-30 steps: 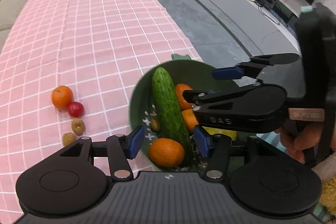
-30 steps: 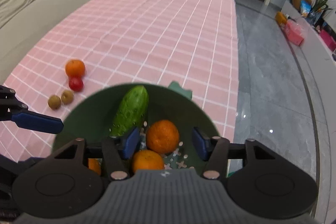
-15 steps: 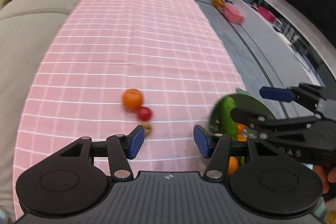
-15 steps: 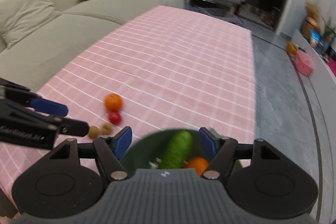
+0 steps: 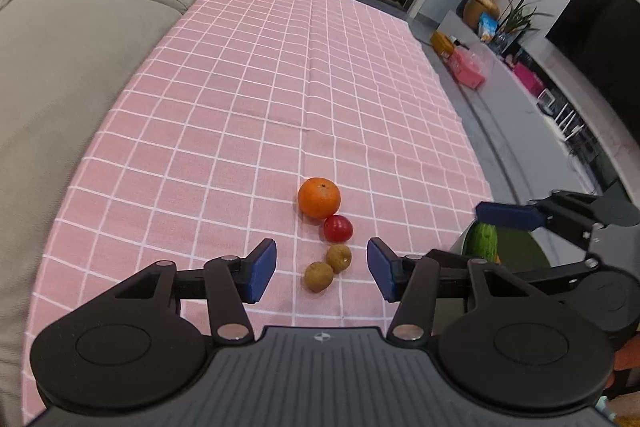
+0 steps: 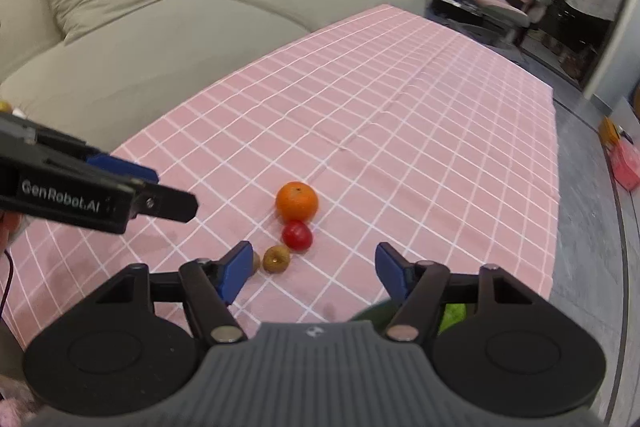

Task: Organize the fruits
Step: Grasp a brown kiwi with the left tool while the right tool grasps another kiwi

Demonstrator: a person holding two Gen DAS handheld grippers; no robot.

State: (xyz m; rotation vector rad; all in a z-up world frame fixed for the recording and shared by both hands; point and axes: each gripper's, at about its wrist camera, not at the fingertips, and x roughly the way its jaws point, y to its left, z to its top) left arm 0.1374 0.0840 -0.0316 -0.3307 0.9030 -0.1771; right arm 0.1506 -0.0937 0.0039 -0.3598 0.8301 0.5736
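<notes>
Four small fruits are left loose on the pink checked tablecloth (image 5: pixel 240 99), in a short line near the centre of both wrist views: a mandarin orange (image 5: pixel 319 197), touching it a red cherry tomato (image 5: pixel 338 228), then two brownish, longan-like fruits (image 5: pixel 338 257) and (image 5: pixel 319 277) just beside each other. In the right wrist view the second brown one is half hidden behind a blue pad.

The dark green bowl (image 5: pixel 520 251) shows only at the lower right edge of the left wrist view, partly behind the other tool, with a cucumber (image 5: pixel 482 241) standing out of it and a sliver of orange beside that. Its full contents cannot be made out, so the sorted share is hard to count; judging by this, part of the job is done and these four pieces remain.

The left gripper (image 5: pixel 321 269) hovers low in the frame with its jaws spread and closing slightly, the brown fruits seen between the pads but untouched. The right gripper (image 6: pixel 310 265) is likewise spread, empty and narrowing, pointed at the same row. Neither carries anything, so the next pick has not yet begun.
</notes>
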